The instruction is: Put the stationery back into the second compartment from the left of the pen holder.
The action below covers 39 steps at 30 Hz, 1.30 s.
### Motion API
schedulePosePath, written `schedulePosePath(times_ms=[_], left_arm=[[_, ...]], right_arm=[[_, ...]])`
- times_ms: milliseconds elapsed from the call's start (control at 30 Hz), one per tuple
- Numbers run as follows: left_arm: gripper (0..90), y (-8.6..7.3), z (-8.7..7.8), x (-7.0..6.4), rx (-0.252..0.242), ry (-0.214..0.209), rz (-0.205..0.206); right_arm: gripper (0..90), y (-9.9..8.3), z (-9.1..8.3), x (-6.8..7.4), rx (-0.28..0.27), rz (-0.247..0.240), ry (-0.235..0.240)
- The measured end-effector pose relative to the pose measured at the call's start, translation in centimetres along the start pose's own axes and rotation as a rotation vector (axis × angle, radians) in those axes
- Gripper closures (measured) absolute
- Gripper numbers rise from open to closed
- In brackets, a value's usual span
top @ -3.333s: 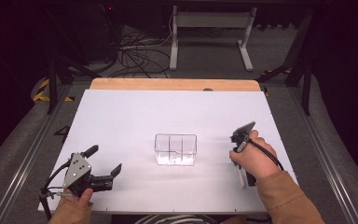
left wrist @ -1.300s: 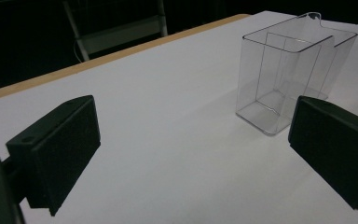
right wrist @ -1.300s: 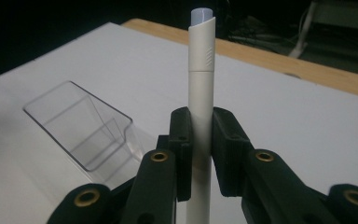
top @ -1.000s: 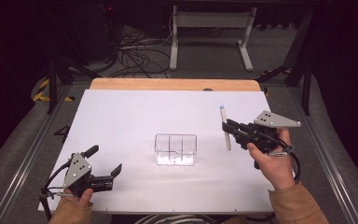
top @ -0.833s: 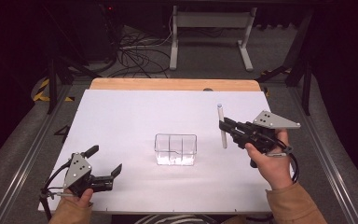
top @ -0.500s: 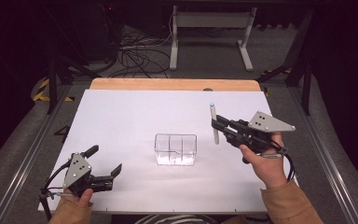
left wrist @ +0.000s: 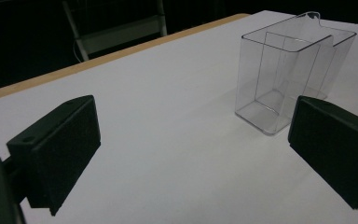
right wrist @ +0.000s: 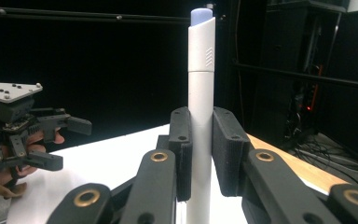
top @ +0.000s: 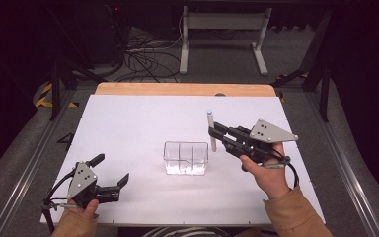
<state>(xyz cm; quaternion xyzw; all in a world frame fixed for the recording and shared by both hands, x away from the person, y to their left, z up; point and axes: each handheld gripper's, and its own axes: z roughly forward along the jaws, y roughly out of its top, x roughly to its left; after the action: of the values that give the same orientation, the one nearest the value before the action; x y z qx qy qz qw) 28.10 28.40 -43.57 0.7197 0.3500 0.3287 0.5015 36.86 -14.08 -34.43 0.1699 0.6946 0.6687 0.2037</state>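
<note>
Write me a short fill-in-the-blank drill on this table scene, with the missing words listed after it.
1. The right gripper is shut on a white ____, held upright.
2. The left gripper has its jaws ____ and holds nothing.
3. The clear container stands ____ the two grippers on the white table.
4. The pen has a pale ____ tip at its top.

Missing words: pen; open; between; blue

pen [right wrist: 200,93] lower end cut off by frame bottom, mid-barrel hidden between fingers [right wrist: 182,149]

Clear bin [top: 186,158] on white table [top: 143,123]
</note>
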Motion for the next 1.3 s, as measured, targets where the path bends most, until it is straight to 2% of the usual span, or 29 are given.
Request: schedulePosePath(times_ms=[267,667,1000,1300], left_arm=[[3.0,0.0,0.0,0.1,-0.001,0.001,-0.002],[3.0,0.0,-0.1,0.1,-0.001,0.000,-0.001],[3.0,0.0,-0.1,0.1,-0.005,-0.001,-0.003],[3.0,0.0,-0.1,0.1,-0.003,-0.002,-0.001]], right_arm=[[79.1,-0.4,2.3,1.0,-0.018,0.001,0.034],[79.0,-2.2,4.9,1.8,0.000,0.014,0.057],[78.9,-3.8,6.4,2.4,0.026,-0.005,0.048],[78.9,-4.8,6.9,2.6,0.036,0.006,0.037]])
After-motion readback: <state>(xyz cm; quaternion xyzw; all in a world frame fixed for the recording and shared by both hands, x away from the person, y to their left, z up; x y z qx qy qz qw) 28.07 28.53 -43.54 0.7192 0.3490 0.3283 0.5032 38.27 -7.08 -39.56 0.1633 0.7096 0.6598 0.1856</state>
